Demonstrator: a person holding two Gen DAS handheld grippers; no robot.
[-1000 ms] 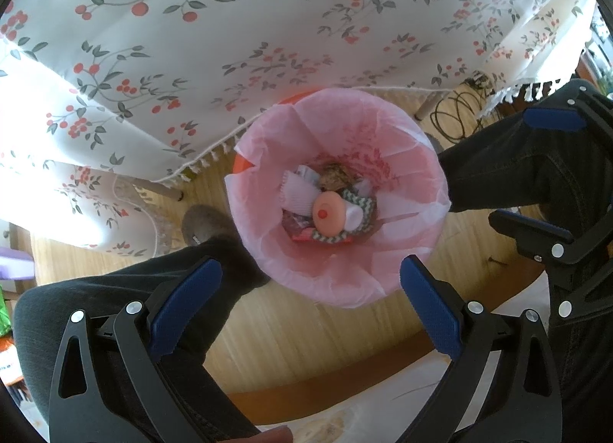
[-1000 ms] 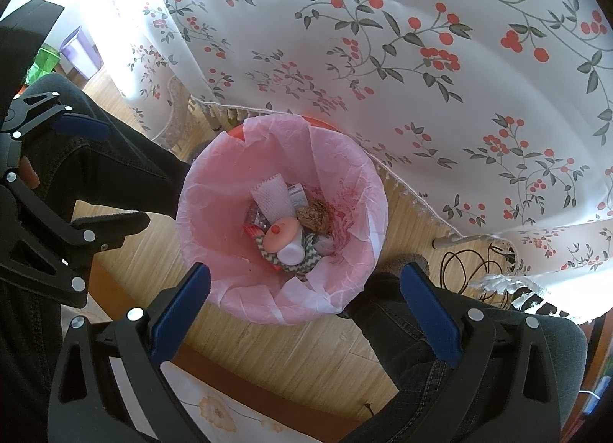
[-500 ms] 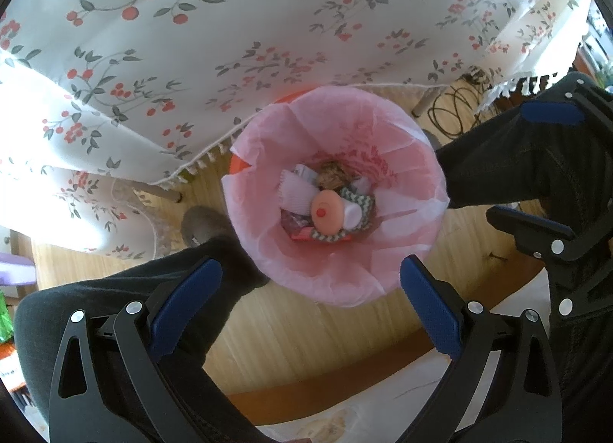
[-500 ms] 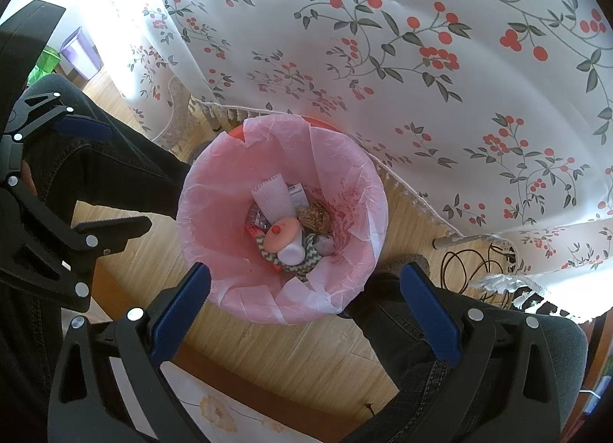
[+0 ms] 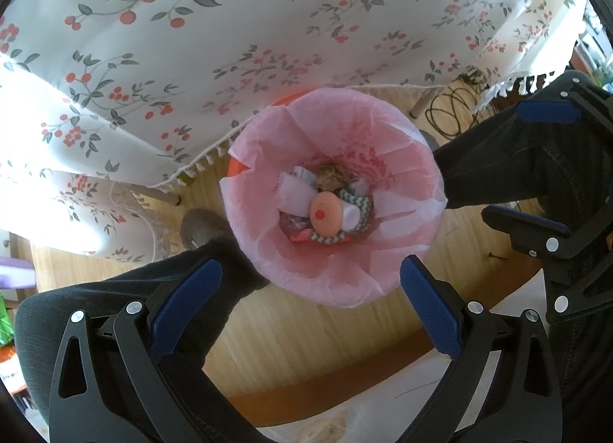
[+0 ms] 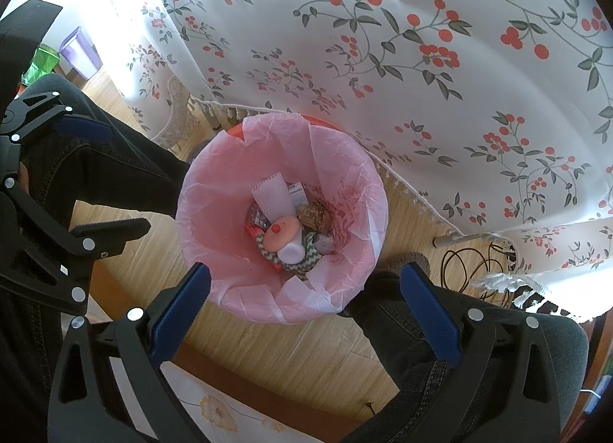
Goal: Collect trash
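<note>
We recorded both grippers hovering over the bin, which stood on the wooden floor just beside the hanging edge of the cherry-print tablecloth, between the person's knees. Left gripper: jaws wide apart, nothing between them. Right gripper: likewise spread and empty.

The trash lay at the bottom of the pink liner: a white foam net sleeve, a peach-coloured round piece with a red dot, a white cap, a green-and-white zigzag wrapper, a brown crumpled lump and a small printed label.

We judged the drop-off step complete, both tools having nothing left to release. The next move likely called for lifting away from the bin and turning back toward the table at the lower edge to look for remaining items.

Writing: the label's print was too small to read; no brand was legible.
</note>
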